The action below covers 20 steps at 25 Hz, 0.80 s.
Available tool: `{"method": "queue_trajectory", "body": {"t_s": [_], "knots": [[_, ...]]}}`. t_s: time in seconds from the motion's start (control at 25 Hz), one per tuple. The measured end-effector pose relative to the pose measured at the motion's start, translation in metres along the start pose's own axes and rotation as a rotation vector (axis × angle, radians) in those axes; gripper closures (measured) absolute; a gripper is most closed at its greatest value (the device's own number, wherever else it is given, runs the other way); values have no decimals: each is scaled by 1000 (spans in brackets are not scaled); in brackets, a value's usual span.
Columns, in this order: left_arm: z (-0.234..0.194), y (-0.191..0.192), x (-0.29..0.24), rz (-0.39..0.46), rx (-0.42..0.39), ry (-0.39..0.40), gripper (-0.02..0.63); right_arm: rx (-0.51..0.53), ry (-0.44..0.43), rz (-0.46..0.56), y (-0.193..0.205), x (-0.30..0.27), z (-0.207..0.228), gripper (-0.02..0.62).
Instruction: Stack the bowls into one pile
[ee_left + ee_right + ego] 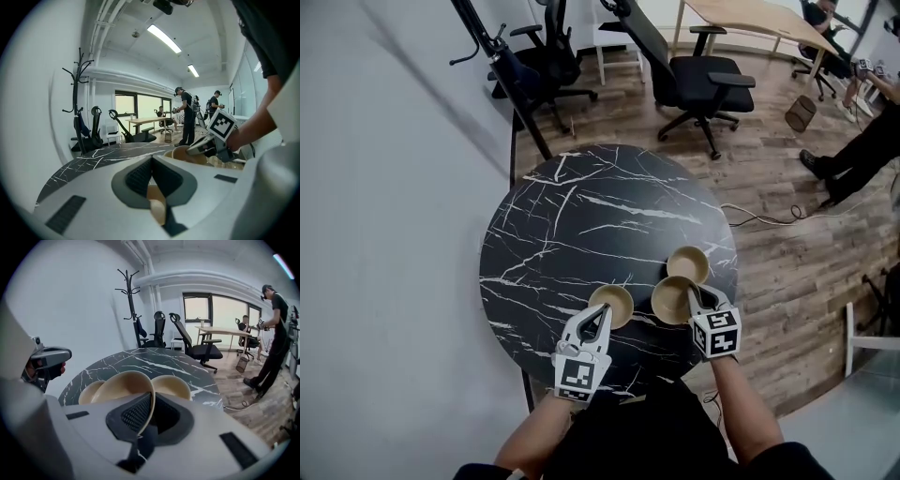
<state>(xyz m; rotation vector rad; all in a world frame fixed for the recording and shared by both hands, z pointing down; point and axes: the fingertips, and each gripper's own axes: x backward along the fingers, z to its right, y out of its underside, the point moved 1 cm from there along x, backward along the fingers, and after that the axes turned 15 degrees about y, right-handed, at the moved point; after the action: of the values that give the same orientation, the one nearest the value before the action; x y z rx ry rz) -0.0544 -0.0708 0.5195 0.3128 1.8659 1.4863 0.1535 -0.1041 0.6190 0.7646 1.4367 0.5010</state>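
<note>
Three tan bowls are on or over the round black marble table (581, 216). My left gripper (603, 315) (151, 161) is shut on the near rim of the left bowl (614, 302) (158, 206), which sits near the table's front edge. My right gripper (695, 298) (152, 401) is shut on the rim of the middle bowl (670, 300) (122, 386) and holds it tilted, lifted off the table. The third bowl (687, 263) (172, 385) rests on the table just beyond it. In the right gripper view the left bowl (90, 392) shows at the left.
Black office chairs (698, 80) and a coat stand (502, 66) stand beyond the table on the wood floor. A person (862, 141) is at the far right, and a cable (769, 217) lies on the floor. The table's far half holds nothing.
</note>
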Motion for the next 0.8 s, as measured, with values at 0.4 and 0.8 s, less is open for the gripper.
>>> {"method": "queue_trajectory", "body": {"t_s": [0.4,0.8], "knots": [[9,10,-6,-23,36,-2,594,30,52,26,-30,-34,42,574],[10,7,-17,-31,45,-24,594,31,40,-28,-27,-67,62,572]]}}
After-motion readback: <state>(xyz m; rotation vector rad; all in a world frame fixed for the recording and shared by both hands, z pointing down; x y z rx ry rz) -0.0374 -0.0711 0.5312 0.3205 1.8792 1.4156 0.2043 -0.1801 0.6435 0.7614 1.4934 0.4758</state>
